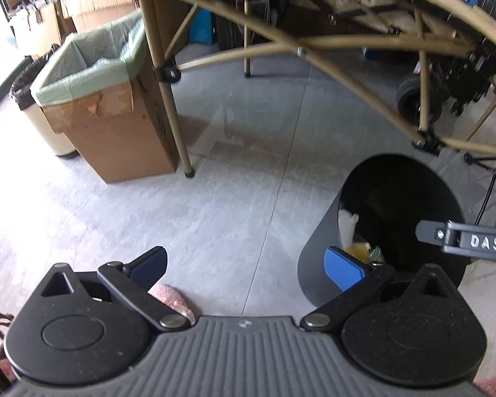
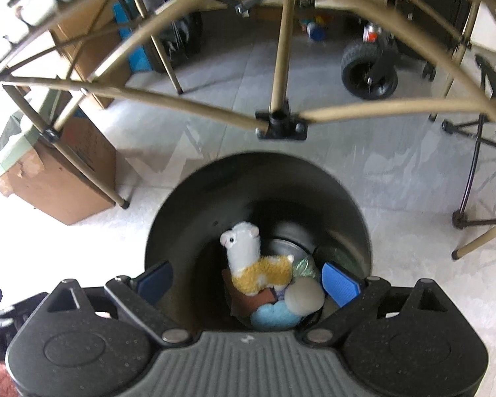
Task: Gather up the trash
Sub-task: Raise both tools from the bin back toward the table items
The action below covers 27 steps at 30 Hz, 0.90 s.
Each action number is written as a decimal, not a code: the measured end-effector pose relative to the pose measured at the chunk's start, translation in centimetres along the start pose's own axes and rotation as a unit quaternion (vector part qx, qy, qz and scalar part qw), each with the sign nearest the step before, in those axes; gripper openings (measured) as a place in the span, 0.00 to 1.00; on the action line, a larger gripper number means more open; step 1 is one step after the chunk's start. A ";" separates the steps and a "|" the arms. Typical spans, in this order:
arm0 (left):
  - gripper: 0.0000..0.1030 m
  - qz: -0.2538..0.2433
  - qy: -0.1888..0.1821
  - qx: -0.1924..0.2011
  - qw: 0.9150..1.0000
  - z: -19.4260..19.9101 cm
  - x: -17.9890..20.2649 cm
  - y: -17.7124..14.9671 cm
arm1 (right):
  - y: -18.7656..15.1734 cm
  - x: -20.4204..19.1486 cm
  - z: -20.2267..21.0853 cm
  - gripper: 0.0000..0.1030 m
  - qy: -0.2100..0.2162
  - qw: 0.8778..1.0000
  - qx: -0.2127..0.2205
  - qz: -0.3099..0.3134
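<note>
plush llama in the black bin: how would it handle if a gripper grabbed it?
The plush llama looks soft and fuzzy, so it would probably squash under the pads. Likely light for its size. It leans on other items in the black bin, so a push would probably tip it, not roll it.

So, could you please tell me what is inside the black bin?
The black bin holds a plush llama, a blue fuzzy item, a beige round pad, a metal bowl and green wrapping. Anything beneath them is covered.

We take this for a storeroom or garage: cardboard boxes (image 1: pixel 115 125), a folding table's frame (image 2: pixel 281 122), a wheeled cart (image 2: pixel 370 72).
</note>
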<state>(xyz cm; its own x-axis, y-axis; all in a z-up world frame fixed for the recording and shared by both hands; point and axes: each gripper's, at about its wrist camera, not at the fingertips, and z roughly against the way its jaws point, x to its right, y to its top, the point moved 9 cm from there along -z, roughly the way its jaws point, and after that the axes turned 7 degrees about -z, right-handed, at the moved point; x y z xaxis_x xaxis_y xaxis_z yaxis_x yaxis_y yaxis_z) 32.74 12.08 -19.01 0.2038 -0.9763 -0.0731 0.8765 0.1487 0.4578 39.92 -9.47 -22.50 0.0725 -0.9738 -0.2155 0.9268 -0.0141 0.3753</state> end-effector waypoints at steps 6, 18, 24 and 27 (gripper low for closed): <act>1.00 0.005 0.001 0.048 0.999 3.1 0.3 0.9 | 0.7 0.0 5.2 0.92 0.004 0.997 0.078 0.005; 1.00 0.001 -0.016 0.153 0.988 10.2 2.5 5.5 | 4.5 2.2 15.6 0.99 0.041 0.976 0.210 -0.034; 1.00 -0.001 -0.022 0.194 0.981 12.4 4.5 9.7 | 8.5 5.1 19.3 1.00 0.038 0.955 0.288 -0.054; 1.00 -0.003 -0.028 0.210 0.977 13.2 5.9 12.0 | 10.9 6.8 19.9 1.00 0.030 0.947 0.315 -0.058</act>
<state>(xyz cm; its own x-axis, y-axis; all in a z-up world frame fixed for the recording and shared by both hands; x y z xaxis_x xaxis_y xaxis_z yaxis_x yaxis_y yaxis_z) 38.70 6.05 -2.26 0.1649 -0.9858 -0.0325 0.6191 0.0778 0.7815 43.20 -20.77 -1.97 0.0214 -0.9432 -0.3315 0.5282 -0.2709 0.8047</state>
